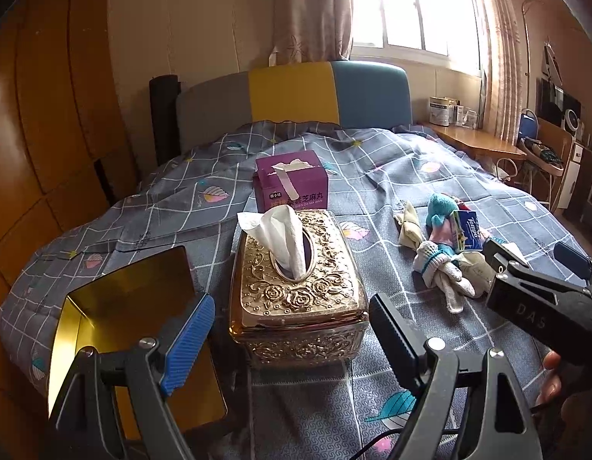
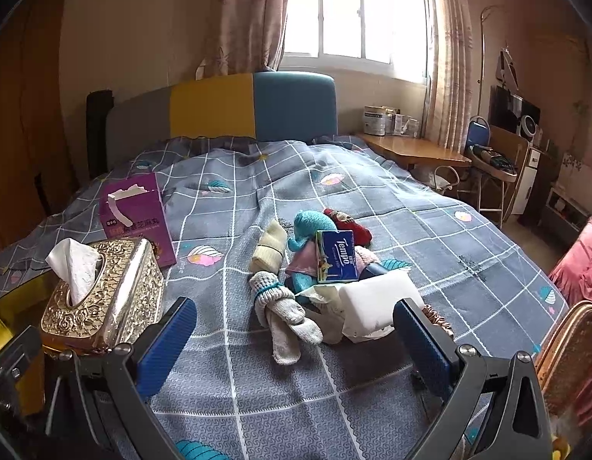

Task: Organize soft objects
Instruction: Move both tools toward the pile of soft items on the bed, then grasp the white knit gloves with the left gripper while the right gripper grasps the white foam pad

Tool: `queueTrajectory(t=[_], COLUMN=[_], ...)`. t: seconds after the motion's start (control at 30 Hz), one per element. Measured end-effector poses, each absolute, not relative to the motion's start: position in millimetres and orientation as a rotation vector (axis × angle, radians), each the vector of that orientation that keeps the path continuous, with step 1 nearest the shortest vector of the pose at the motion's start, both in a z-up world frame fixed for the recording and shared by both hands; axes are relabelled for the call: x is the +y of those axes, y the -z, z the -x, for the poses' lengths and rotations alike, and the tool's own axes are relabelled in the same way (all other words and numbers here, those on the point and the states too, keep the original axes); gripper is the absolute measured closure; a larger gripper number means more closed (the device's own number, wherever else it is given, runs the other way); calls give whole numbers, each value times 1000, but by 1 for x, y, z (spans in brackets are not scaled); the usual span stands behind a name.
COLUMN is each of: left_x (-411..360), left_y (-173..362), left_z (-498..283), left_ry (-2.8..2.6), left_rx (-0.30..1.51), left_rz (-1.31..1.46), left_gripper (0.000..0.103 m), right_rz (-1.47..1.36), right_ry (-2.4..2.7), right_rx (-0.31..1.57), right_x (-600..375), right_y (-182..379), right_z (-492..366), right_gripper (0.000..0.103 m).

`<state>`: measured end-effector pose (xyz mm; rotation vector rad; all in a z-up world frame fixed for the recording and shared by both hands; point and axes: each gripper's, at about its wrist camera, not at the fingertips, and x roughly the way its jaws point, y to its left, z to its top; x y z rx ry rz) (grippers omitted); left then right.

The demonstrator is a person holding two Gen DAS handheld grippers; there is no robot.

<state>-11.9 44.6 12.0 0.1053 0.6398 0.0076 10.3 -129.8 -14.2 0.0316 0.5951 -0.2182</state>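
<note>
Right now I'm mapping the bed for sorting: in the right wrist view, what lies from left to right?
Gold tissue box → purple carton → cream sock roll → blue Tempo tissue pack → white soft pack.

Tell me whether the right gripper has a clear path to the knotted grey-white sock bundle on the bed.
Probably yes. The right gripper is open, and the knotted grey-white sock bundle lies just ahead of its fingers on the bedspread, with nothing between. The white tissue pack crowds its right side.

"Tempo" on tissue pack point(image 2: 336, 256); "DAS" on right gripper point(image 1: 531, 316).
</note>
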Motion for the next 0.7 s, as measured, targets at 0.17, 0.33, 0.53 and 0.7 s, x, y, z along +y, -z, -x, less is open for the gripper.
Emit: queueTrajectory(t=[0.17,0.33,0.53,0.7], left_x=[40,32,22,5], left_y=[-12,-11,-11,-17], left_z=[12,12,10,-1], left_ry=[6,34,103,332], left_rx=[641,643,655,712], left_rz=[-119,-133,-141,-108], left_gripper=[19,19,19,19], right_rz=[-50,-79,-128,-217], right_ry=[240,270,306,318], right_rx=[586,581,593,618], right_x=[-143,-161,-192,-234], right_y=[11,8,7,2], right_z=[-12,-12,-13,-12], right_gripper=[0,0,0,0])
